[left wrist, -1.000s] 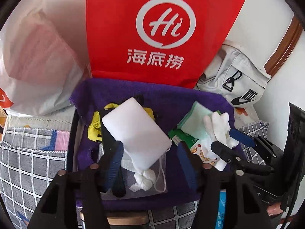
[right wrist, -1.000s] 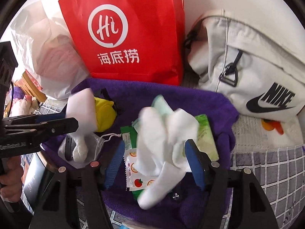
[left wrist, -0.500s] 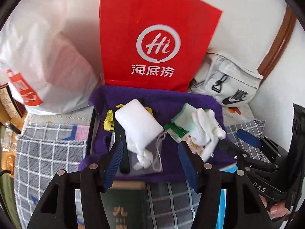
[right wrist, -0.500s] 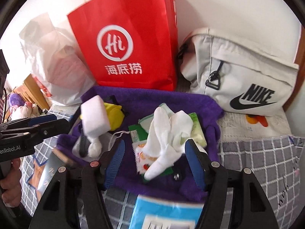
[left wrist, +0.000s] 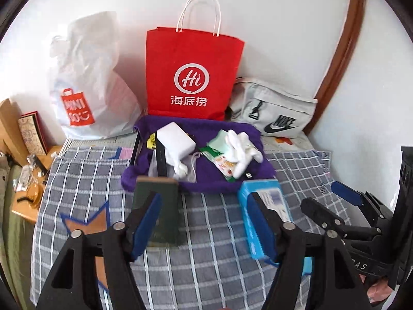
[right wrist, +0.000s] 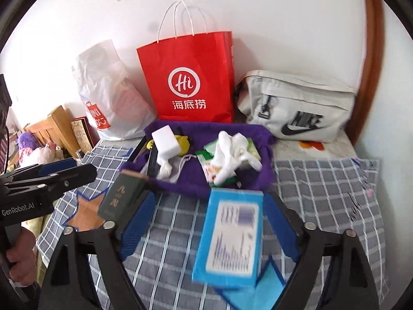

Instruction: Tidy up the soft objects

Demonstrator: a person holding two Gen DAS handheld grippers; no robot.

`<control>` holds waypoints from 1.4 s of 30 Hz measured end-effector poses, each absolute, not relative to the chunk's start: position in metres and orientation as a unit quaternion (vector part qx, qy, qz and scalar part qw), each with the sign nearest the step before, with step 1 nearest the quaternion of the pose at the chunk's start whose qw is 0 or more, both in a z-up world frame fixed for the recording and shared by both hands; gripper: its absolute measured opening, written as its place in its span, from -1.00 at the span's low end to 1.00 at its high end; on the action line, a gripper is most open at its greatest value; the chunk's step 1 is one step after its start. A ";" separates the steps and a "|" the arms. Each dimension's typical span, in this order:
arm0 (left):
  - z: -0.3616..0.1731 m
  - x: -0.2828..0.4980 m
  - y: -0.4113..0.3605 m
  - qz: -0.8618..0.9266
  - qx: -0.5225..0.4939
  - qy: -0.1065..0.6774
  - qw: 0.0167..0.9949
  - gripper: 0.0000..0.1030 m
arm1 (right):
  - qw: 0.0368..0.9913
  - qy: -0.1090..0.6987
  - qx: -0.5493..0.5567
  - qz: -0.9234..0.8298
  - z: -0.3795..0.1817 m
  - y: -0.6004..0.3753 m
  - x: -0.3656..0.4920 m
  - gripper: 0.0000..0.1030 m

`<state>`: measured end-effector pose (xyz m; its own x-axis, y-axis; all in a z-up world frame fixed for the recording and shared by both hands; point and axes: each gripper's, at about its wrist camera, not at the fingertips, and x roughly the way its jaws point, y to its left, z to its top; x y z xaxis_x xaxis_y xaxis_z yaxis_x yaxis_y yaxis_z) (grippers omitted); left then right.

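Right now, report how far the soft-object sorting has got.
Done: the white sponge block and the white socks lie on the purple towel, beside a yellow item and wipe packets.
In hand: nothing; the left gripper and right gripper are opening, empty.
Left: the green book and blue box sit off the towel.

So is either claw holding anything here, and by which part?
No. The left claw and right claw are both opening with nothing gripped; the white sponge and white gloves lie on the purple towel.

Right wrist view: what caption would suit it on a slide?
Right gripper, jaws opening and empty, above a blue box near soft items on a purple towel.
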<state>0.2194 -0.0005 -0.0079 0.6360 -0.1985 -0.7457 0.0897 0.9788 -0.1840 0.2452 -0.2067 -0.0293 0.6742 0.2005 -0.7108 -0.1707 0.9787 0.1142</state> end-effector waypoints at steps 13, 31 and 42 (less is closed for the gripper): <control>0.015 0.103 -0.016 -0.034 -0.018 0.375 0.926 0.74 | 0.920 0.386 0.012 0.058 -0.020 -0.229 0.127 0.94; 0.019 0.023 -0.021 -0.002 -0.026 0.359 0.933 0.75 | 0.932 0.359 0.015 0.055 -0.008 -0.239 0.042 0.94; 0.024 0.009 -0.017 0.003 -0.031 0.351 0.936 0.75 | 0.938 0.341 0.016 0.060 0.000 -0.239 0.022 0.94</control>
